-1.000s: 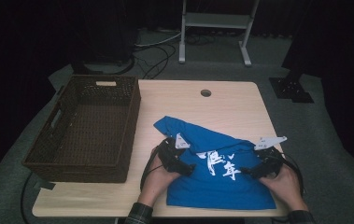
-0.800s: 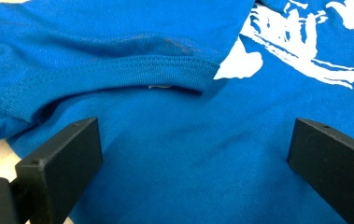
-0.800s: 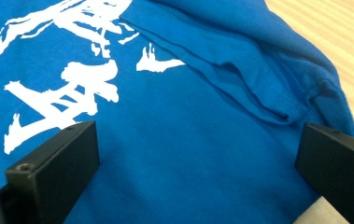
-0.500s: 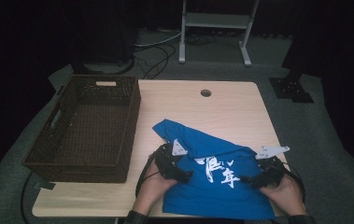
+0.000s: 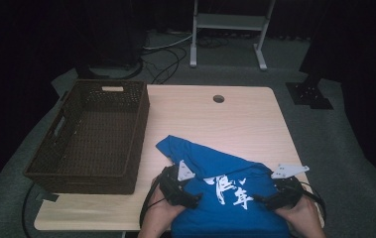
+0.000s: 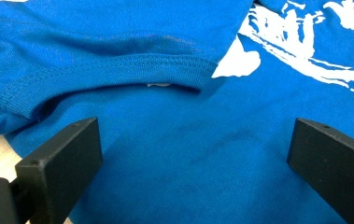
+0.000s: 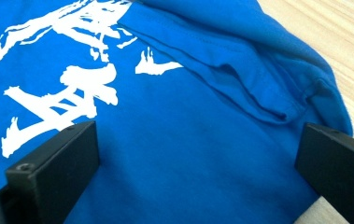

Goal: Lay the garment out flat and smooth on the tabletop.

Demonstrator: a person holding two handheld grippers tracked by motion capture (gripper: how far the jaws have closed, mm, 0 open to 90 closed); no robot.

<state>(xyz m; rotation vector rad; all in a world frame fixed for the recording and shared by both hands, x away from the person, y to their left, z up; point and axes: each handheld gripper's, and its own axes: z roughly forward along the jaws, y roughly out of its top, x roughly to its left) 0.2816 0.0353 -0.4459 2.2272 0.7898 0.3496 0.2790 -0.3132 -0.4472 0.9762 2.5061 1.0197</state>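
Shirt [image 5: 225, 193] lies rumpled on the table's [image 5: 215, 124] near edge, print up, long axis running from far-left corner toward the person. Left tongs [image 6: 193, 154] and right tongs [image 7: 198, 158] both spread wide over fabric, holding nothing. Pinch single layers at opposite edges, then pull flat evenly.

bare table [image 5: 215, 121] lies open beyond the shirt [image 5: 225, 173], while the wicker basket [image 5: 94, 134] walls off the left.
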